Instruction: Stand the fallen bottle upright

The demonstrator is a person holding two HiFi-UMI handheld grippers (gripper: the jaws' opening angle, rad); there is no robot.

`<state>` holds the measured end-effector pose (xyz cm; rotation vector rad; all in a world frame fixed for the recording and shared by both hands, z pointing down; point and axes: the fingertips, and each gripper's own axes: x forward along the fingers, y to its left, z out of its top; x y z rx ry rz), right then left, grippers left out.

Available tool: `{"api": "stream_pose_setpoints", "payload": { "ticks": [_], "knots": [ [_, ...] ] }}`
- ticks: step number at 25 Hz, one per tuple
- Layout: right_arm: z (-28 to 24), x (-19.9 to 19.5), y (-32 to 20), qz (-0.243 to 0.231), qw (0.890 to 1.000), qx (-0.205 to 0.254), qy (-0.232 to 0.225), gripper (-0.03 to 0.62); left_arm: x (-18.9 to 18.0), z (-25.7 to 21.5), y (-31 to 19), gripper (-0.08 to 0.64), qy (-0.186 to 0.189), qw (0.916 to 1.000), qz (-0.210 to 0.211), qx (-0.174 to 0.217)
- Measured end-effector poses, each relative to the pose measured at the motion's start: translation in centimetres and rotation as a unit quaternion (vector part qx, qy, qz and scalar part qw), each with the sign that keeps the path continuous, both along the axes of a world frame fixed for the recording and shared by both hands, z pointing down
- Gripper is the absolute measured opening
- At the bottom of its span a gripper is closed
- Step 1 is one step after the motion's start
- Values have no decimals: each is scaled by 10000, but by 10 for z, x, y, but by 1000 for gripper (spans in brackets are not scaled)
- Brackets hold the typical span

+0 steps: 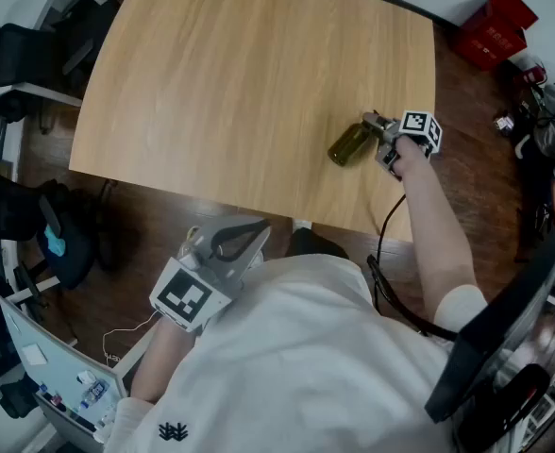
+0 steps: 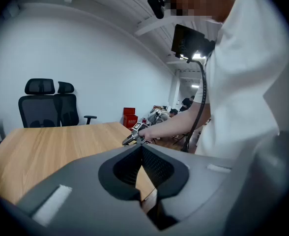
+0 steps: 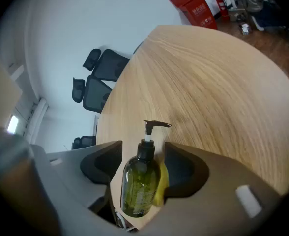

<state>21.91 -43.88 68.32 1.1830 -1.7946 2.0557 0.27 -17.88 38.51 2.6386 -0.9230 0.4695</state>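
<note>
An olive-green pump bottle [image 1: 349, 145] lies on its side near the right edge of the wooden table [image 1: 230, 83]. My right gripper [image 1: 374, 127] reaches over that edge, its jaws on either side of the bottle's base end. In the right gripper view the bottle [image 3: 139, 183] lies between the wide-spread jaws of that gripper [image 3: 143, 146], pump pointing away. The right jaw sits close against it and a gap shows on the left. My left gripper [image 1: 259, 230] hangs off the table's near edge by my torso, shut [image 2: 141, 147] and empty.
Black office chairs [image 2: 48, 107] stand at the table's far end. Red boxes [image 1: 493, 26] and other clutter lie on the floor beyond the right edge. A cable [image 1: 383, 225] hangs from my right arm. More chairs and gear [image 1: 32, 225] crowd the floor at the left.
</note>
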Motion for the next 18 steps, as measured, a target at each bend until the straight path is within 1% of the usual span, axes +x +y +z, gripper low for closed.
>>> {"api": "stream_pose_setpoints", "payload": {
  "ticks": [2, 3, 4, 5, 6, 8, 10, 12, 15, 18],
  "knots": [
    [6, 0, -6, 41, 9999, -130, -34, 265, 4, 1, -8, 0, 50, 9999, -95, -15],
    [8, 1, -8, 45, 9998, -170, -26, 239, 5, 2, -11, 0, 76, 9999, -146, -33],
    [9, 2, -10, 28, 9998, -180, -5, 190, 6, 2, -14, 0, 99, 9997, -200, -60],
    [9, 1, -11, -18, 9999, -150, 16, 180, 7, 3, -16, 0, 115, 9996, -251, -96],
    [6, 0, -12, -100, 9999, -72, 39, 140, 7, 4, -18, 0, 122, 9994, -293, -132],
    [-2, -7, -14, -343, 9990, 258, 131, 124, 7, 4, -21, 0, 118, 9992, -335, -169],
    [-17, -16, -18, -590, 9948, 781, 270, 119, 7, 5, -23, 0, 106, 9992, -338, -159],
    [-37, -25, -20, -839, 9863, 1349, 441, 118, 6, 6, -24, 0, 102, 9993, -321, -150],
    [-64, -34, -20, -1130, 9687, 2077, 753, 115, 5, 6, -24, 0, 112, 9995, -280, -118],
    [-86, -41, -14, -1422, 9440, 2760, 1116, 114, 5, 4, -23, 0, 104, 9997, -202, -49]
  ]
}}
